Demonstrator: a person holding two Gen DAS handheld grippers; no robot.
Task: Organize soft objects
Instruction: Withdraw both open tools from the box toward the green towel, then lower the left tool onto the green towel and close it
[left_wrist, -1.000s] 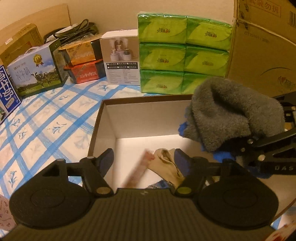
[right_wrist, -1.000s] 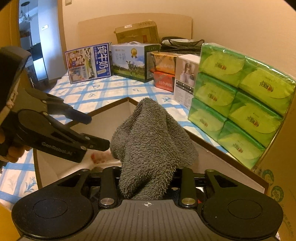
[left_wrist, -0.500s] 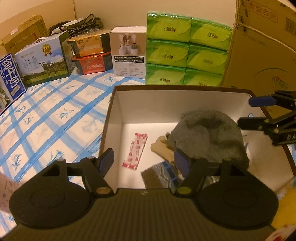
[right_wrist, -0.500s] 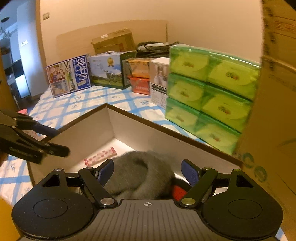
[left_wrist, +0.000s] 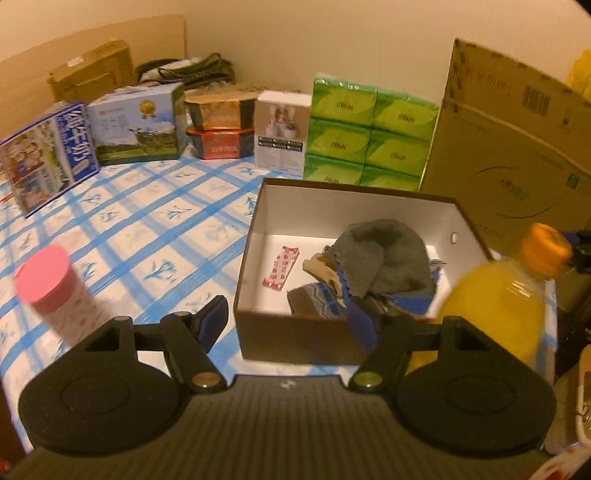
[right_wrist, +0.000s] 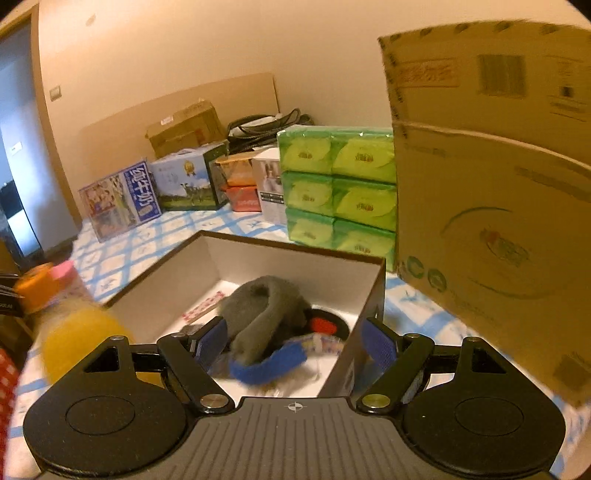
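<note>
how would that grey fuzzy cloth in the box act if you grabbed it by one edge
The grey cloth lies slumped in soft folds inside the box, so it would probably droop and trail. Its fluffy pile suggests it is light and grips well between fingers, and is unlikely to slip.

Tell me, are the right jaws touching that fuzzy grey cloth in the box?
Apart. The right wrist view shows the right gripper open and empty, with the fuzzy grey cloth lying in the box beyond it.

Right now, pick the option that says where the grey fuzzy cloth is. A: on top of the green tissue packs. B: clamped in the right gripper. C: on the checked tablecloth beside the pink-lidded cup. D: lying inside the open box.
D: the grey fuzzy cloth lies inside the open box, and both grippers are open and empty.
</note>
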